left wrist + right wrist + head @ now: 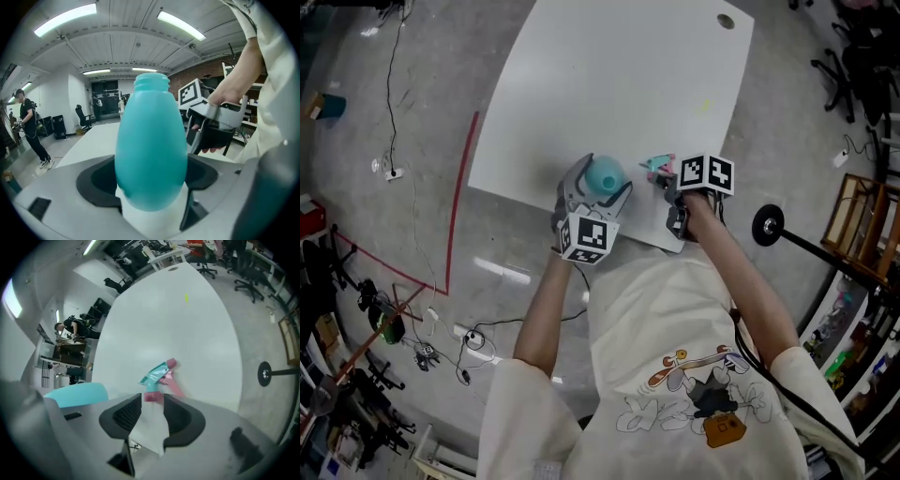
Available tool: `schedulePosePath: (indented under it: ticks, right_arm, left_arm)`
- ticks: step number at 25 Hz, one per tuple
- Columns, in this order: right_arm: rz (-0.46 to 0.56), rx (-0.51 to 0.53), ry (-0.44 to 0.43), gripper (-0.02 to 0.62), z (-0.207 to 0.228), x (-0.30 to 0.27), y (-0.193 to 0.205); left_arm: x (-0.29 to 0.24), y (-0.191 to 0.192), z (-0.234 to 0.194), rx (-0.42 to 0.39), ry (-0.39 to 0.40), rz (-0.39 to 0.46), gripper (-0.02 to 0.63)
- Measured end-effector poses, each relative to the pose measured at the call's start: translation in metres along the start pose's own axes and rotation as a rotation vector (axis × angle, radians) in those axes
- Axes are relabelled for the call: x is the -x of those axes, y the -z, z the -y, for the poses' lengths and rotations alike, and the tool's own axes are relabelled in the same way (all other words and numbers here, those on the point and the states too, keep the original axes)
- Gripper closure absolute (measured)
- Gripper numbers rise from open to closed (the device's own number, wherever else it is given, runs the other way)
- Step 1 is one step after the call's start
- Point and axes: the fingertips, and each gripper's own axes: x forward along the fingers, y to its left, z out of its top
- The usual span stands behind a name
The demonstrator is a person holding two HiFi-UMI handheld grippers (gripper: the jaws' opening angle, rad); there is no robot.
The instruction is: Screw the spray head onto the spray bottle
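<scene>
A teal spray bottle (605, 173) with a bare threaded neck (151, 80) stands upright just above the near edge of the white table (609, 84). My left gripper (598, 189) is shut on its body, and the bottle (150, 150) fills the gap between the jaws. The teal and pink spray head (658, 167) lies on its side on the table to the bottle's right. My right gripper (670, 192) points steeply down at it with its jaws partly open. The spray head's (159, 373) pink collar sits at the right gripper's (152, 401) tips, and the pads do not press it.
The table has a round hole (726, 21) at its far right corner and a small yellow mark (705, 106). A red tape line (459, 187) and cables (469, 342) run on the floor at the left. A black stand base (768, 225) sits to the right. A person (28, 126) stands far off.
</scene>
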Motion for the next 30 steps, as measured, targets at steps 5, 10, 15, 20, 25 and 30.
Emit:
schedulePosePath:
  ticks: [5, 10, 15, 20, 25, 30]
  right_arm:
    - [-0.044, -0.052, 0.089, 0.456, -0.003, -0.027, 0.000]
    - [-0.045, -0.070, 0.192, 0.457, -0.001, -0.034, -0.002]
    - [0.051, 0.004, 0.038, 0.460, -0.022, -0.015, -0.013]
    - [0.384, 0.282, -0.317, 0.460, -0.123, 0.095, -0.064]
    - [0.659, 0.603, -0.569, 0.460, -0.226, 0.252, -0.078]
    - [0.704, 0.826, -0.791, 0.460, -0.297, 0.352, -0.041]
  left_arm:
    - [0.016, 0.012, 0.001, 0.020, -0.009, 0.001, 0.199]
    - [0.024, 0.012, 0.004, 0.029, -0.013, -0.005, 0.199]
    - [0.026, 0.004, 0.003, 0.016, -0.019, -0.045, 0.199]
    - [0.033, -0.024, -0.007, 0.071, 0.028, -0.107, 0.199]
    - [0.048, -0.065, -0.006, 0.035, 0.120, -0.226, 0.199]
    - [0.065, -0.119, 0.015, 0.011, 0.256, -0.235, 0.199]
